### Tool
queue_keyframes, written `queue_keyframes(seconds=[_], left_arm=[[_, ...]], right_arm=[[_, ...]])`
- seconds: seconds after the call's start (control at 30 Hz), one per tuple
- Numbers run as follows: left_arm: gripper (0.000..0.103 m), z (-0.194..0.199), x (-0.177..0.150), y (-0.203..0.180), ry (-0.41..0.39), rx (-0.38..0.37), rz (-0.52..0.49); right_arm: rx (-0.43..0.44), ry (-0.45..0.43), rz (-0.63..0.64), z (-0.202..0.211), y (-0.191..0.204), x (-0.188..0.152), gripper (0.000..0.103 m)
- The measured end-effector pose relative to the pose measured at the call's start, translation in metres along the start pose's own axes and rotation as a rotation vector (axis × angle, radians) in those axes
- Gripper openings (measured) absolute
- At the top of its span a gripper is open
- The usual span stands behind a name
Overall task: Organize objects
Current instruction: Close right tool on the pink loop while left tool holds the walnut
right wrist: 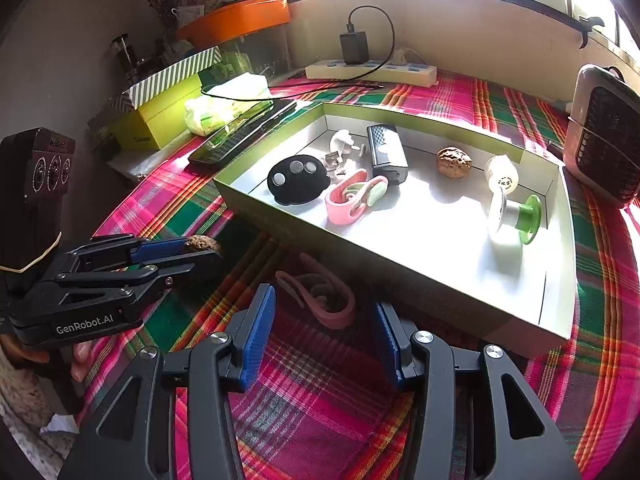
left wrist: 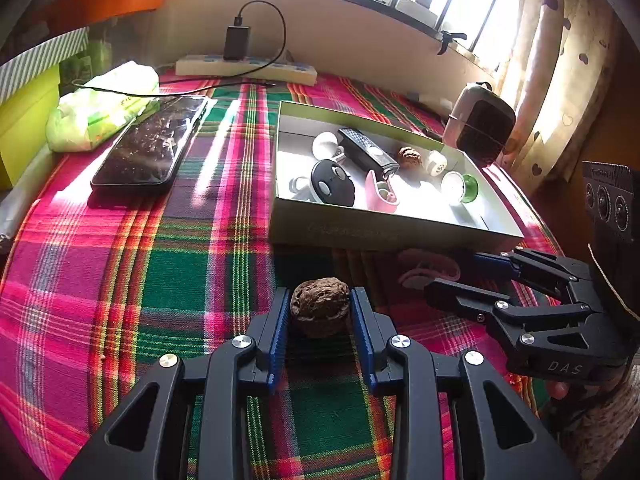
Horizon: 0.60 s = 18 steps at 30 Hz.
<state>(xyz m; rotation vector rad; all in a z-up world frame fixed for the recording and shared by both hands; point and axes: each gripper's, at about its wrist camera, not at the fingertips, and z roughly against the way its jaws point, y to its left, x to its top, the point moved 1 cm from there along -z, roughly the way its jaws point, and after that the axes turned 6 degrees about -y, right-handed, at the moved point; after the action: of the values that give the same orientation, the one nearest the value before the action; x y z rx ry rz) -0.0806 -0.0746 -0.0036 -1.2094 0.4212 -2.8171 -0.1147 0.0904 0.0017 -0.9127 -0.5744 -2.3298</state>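
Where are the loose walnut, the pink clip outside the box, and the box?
loose walnut (left wrist: 320, 307), left wrist view, its top face.
pink clip (right wrist: 326, 304), right wrist view, its curved body.
box (right wrist: 404, 258), right wrist view, near wall.

On the tablecloth (right wrist: 320, 380), the box (right wrist: 360, 256) sits at two o'clock, the phone (left wrist: 152, 144) at ten, and the power strip (left wrist: 244, 68) at twelve.
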Motion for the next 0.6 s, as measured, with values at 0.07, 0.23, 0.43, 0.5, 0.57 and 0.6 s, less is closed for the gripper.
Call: queue_keyframes(seconds=[0.07,0.23,0.43,0.5,0.57,0.6], left_arm=[[0.028,0.0,0.0,0.0,0.0,-0.001,0.001],[0.028,0.0,0.0,0.0,0.0,0.0,0.0],[0.028,0.0,0.0,0.0,0.0,0.0,0.001],[0.028,0.0,0.0,0.0,0.0,0.0,0.001],[0.028,0.0,0.0,0.0,0.0,0.0,0.0],[0.028,0.0,0.0,0.0,0.0,0.0,0.0]], right_arm=[[0.035,0.006,0.009,0.0,0.003,-0.001,0.049],[0.108,0.031,0.055,0.002,0.014,-0.008,0.049],[0.036,0.028,0.051,-0.004,0.016,-0.004,0.049],[0.013,0.027,0.051,-0.007,0.018,-0.002,0.049],[-0.016,0.027,0.059,-0.008,0.02,-0.002,0.049],[-0.033,0.028,0.062,-0.009,0.021,-0.001,0.049]])
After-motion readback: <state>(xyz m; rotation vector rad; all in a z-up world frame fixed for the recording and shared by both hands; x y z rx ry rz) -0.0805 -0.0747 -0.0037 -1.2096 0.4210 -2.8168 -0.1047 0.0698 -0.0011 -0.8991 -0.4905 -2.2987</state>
